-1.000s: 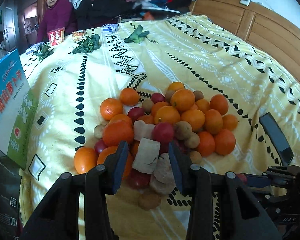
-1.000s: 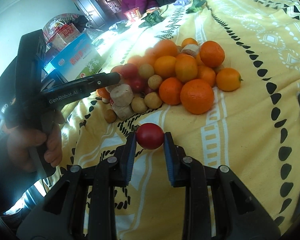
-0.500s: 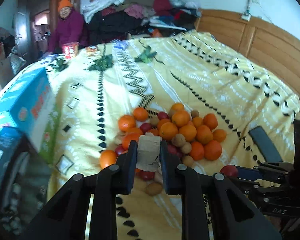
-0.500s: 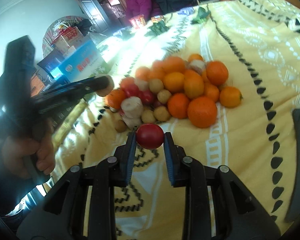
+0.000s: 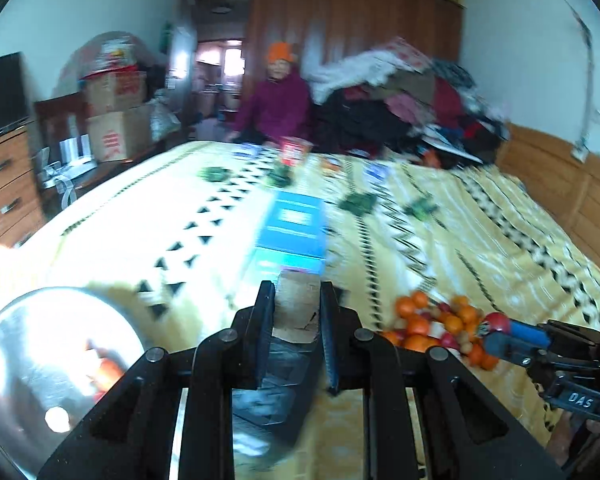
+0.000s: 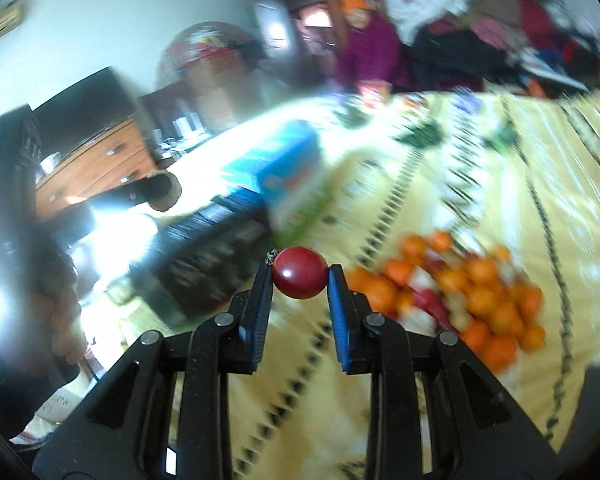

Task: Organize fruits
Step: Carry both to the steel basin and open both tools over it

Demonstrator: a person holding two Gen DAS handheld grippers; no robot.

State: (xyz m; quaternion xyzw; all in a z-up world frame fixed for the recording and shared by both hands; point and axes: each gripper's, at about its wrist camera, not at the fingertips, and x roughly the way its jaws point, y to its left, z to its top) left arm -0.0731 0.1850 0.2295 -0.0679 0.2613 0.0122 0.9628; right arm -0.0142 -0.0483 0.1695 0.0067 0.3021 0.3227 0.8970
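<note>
My left gripper [image 5: 297,303] is shut on a pale beige chunk [image 5: 298,304], held up over the yellow bedspread [image 5: 480,232]. My right gripper [image 6: 300,276] is shut on a small round red fruit [image 6: 299,273]; the same fruit [image 5: 498,322] shows at the tip of that gripper in the left wrist view, low right. The pile of oranges, red fruits and small brown ones [image 5: 440,328] lies on the bedspread, right of the left gripper. In the right wrist view the pile [image 6: 468,300] sits to the right, and the left gripper with its beige chunk [image 6: 165,196] shows at the left.
A shiny metal bowl [image 5: 56,360] with something orange inside is at lower left. A blue box [image 5: 292,228] lies ahead beside a dark box [image 6: 208,256]. A person in purple with an orange hat [image 5: 276,100] sits at the far end, by piled clothes [image 5: 400,104]. A wooden dresser [image 5: 8,184] stands left.
The left gripper closed on the beige chunk, lifted it off the pile and swung left toward the bowl. The right gripper rose and turned left with the red fruit still in it.
</note>
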